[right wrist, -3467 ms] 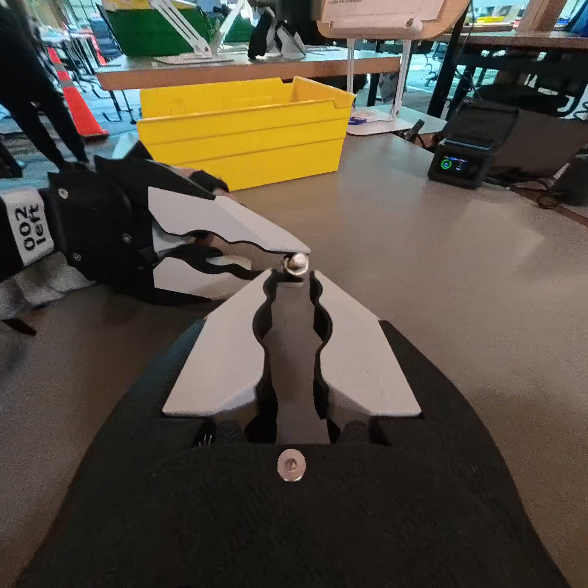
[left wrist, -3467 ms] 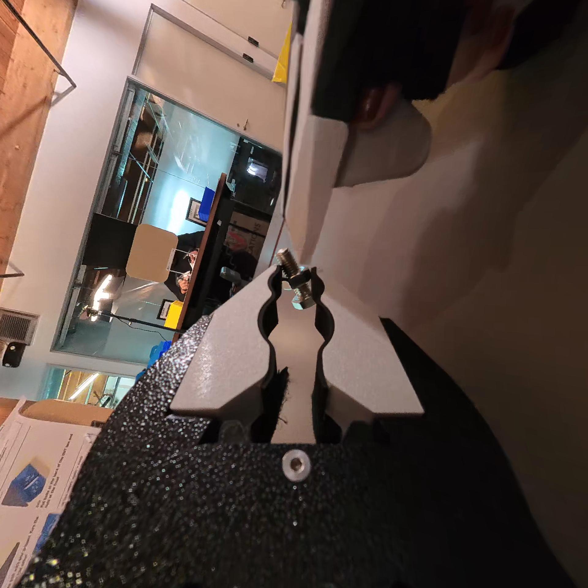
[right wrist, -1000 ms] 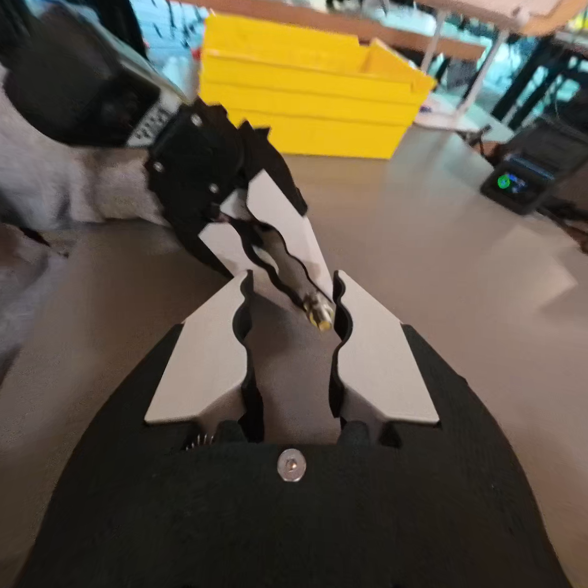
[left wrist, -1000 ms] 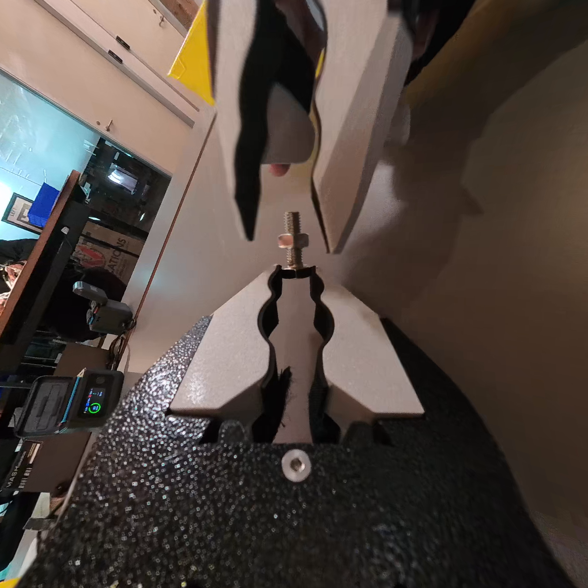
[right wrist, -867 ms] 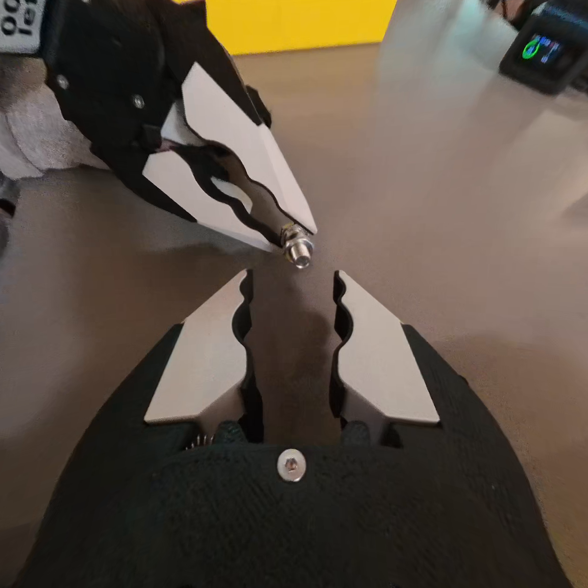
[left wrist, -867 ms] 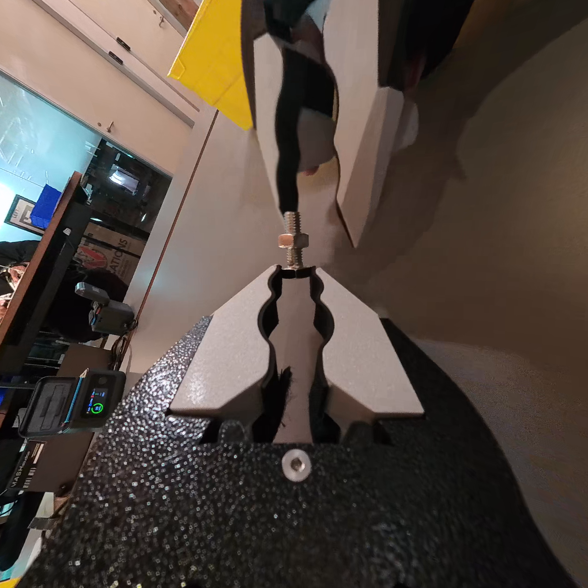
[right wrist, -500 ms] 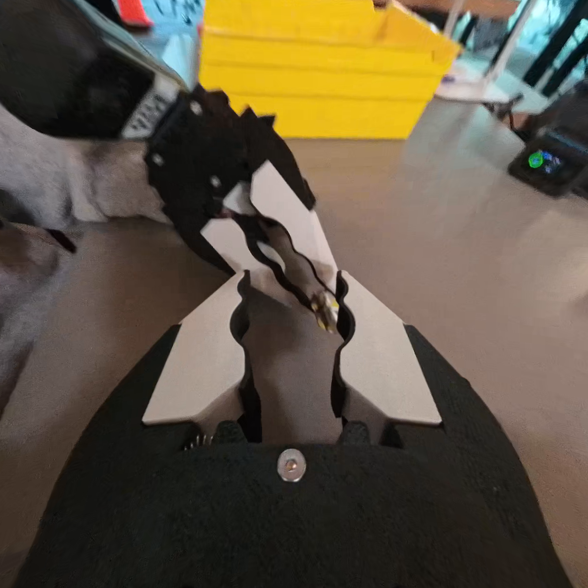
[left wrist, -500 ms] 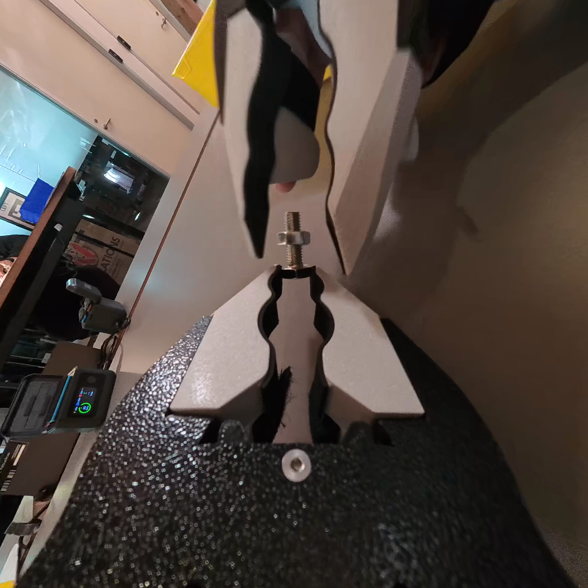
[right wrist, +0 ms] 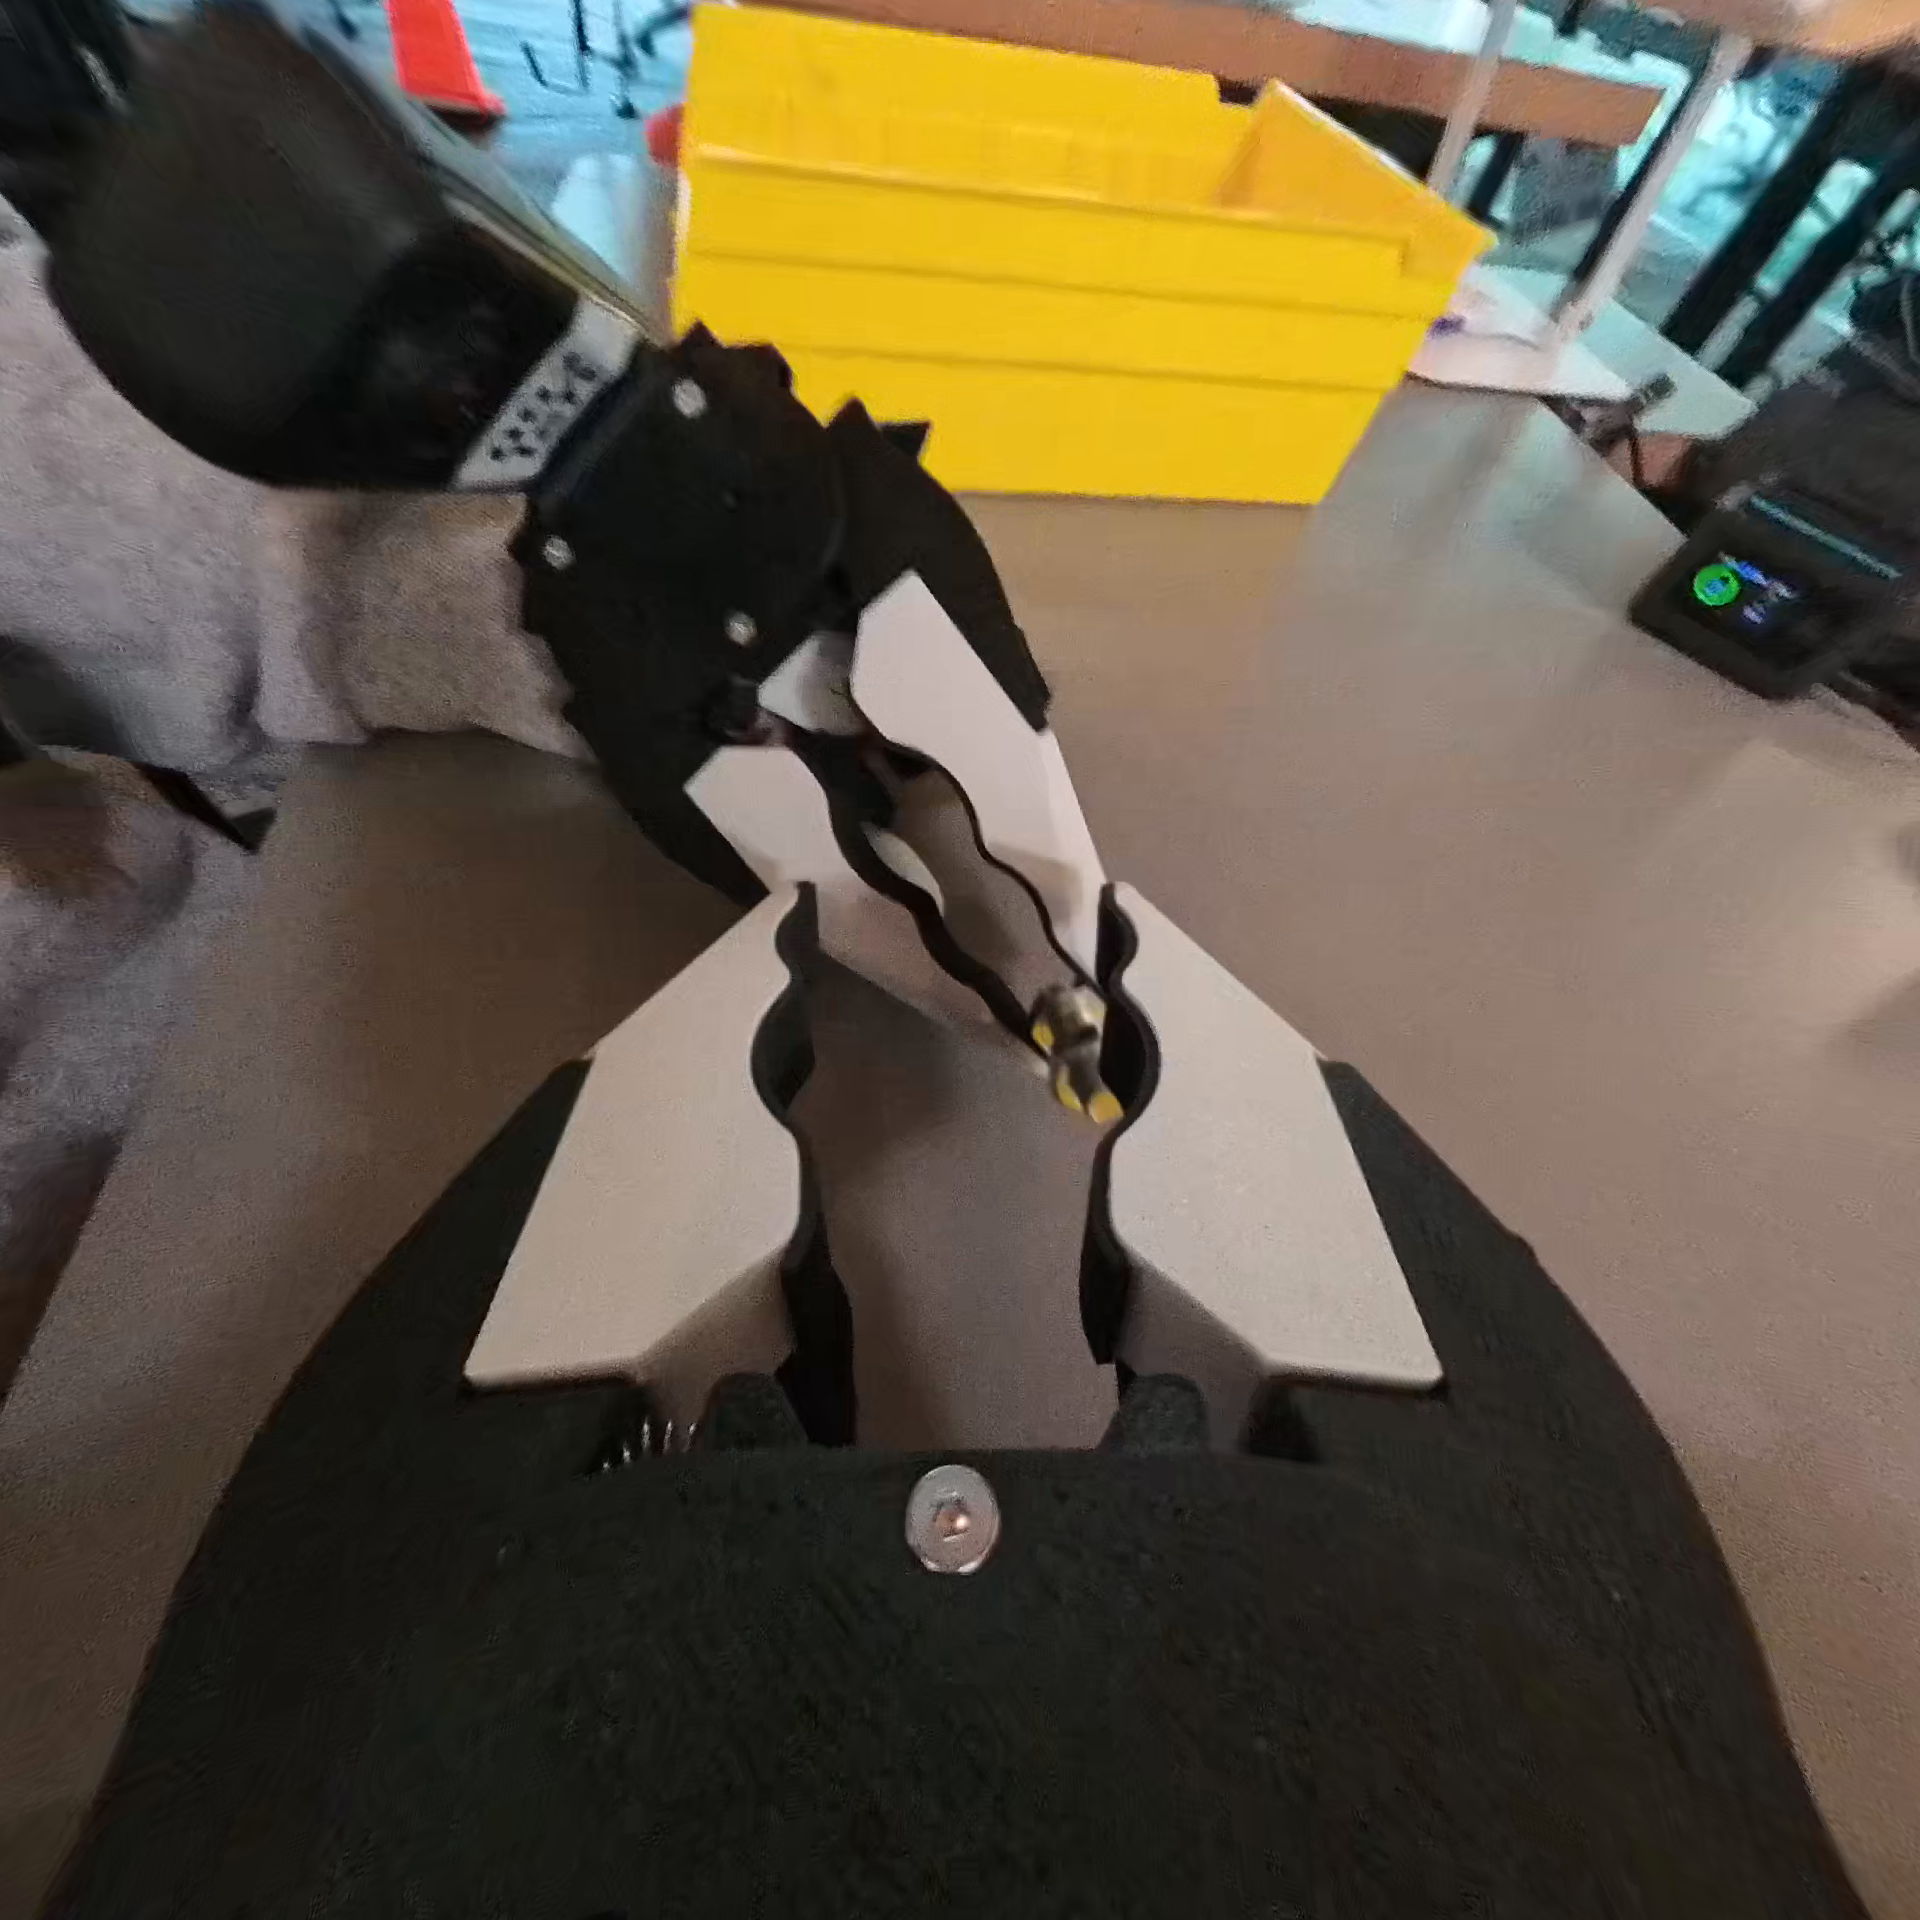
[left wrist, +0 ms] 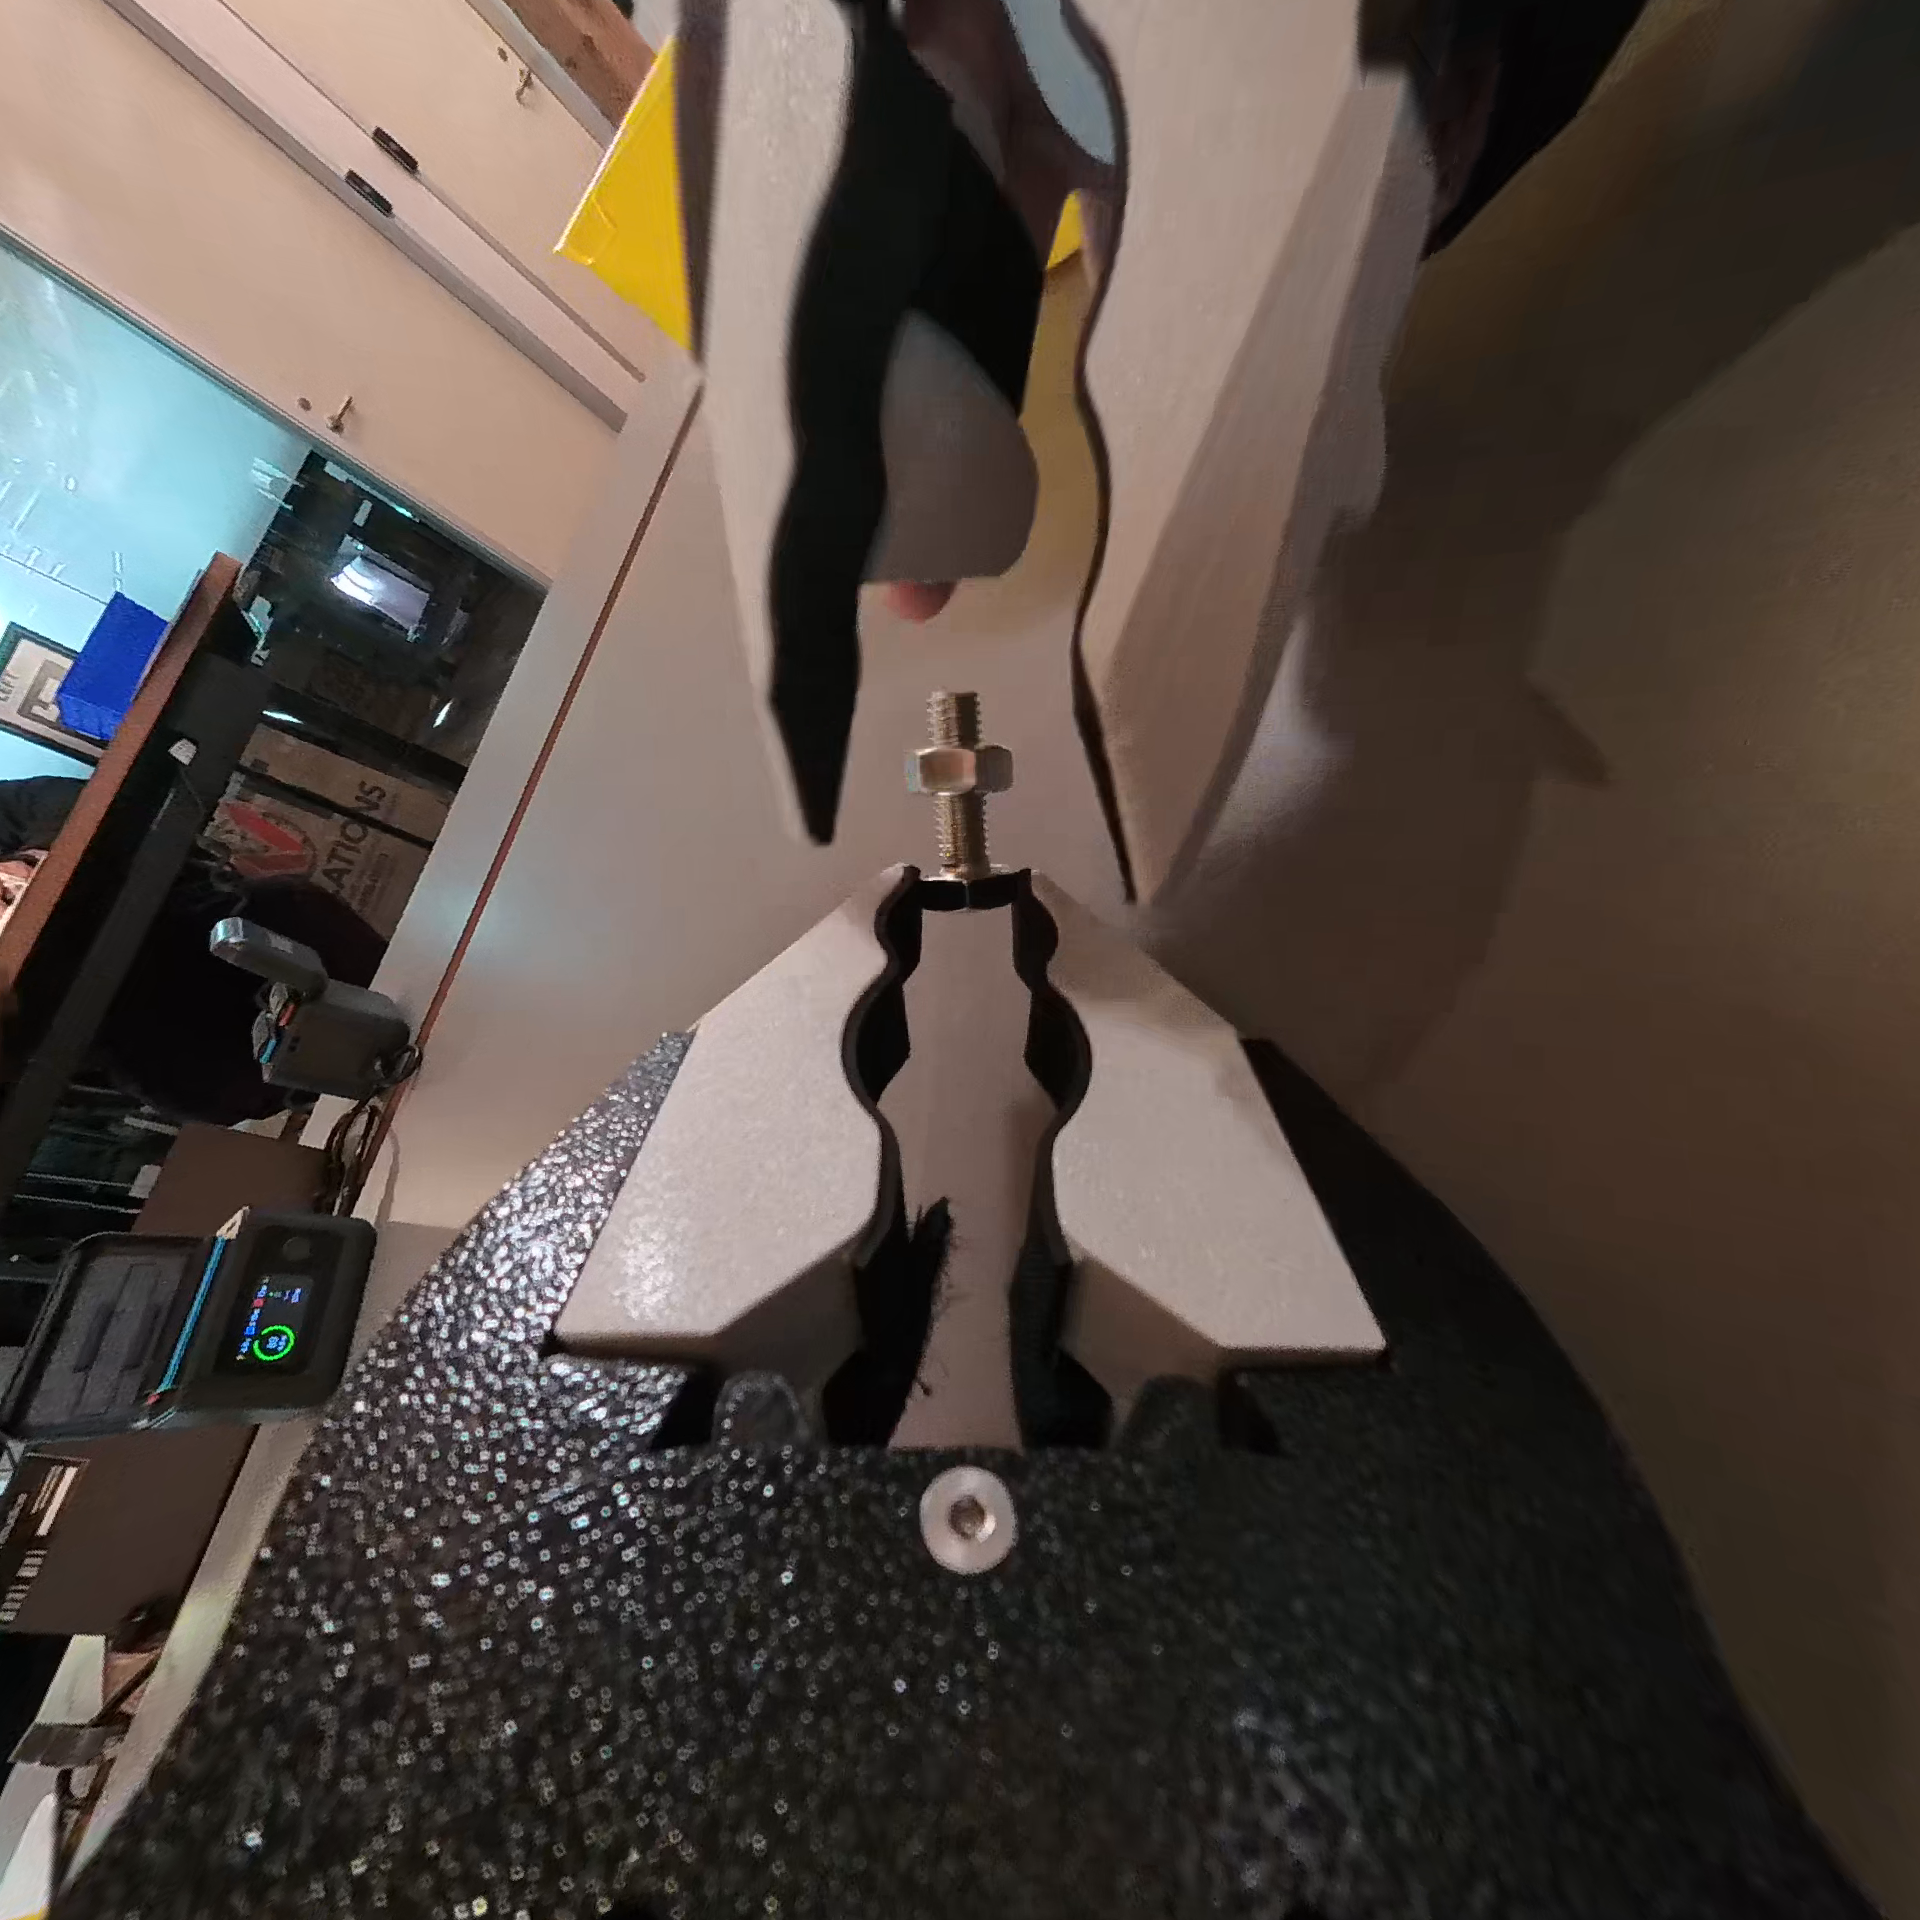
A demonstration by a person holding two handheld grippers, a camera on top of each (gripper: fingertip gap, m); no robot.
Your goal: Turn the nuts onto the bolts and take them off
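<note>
Pinching the bolt by its head, the left gripper keeps the shank pointing straight out along its fingers. On the shank sits the nut, near the free end. Just beyond, the right gripper is spread, one finger on each side of the nut, not touching. It must close across the shank axis. Farther back stands a yellow bin.

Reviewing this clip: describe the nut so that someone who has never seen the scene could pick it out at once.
Start at the left gripper, whose grey fingertips are shut on the head of a silver threaded bolt that sticks out past them. Partway up that shank sits the small silver hexagonal nut, between the open right gripper fingers without touching them. It is the only six-sided part, wider than the thread above and below.
</note>
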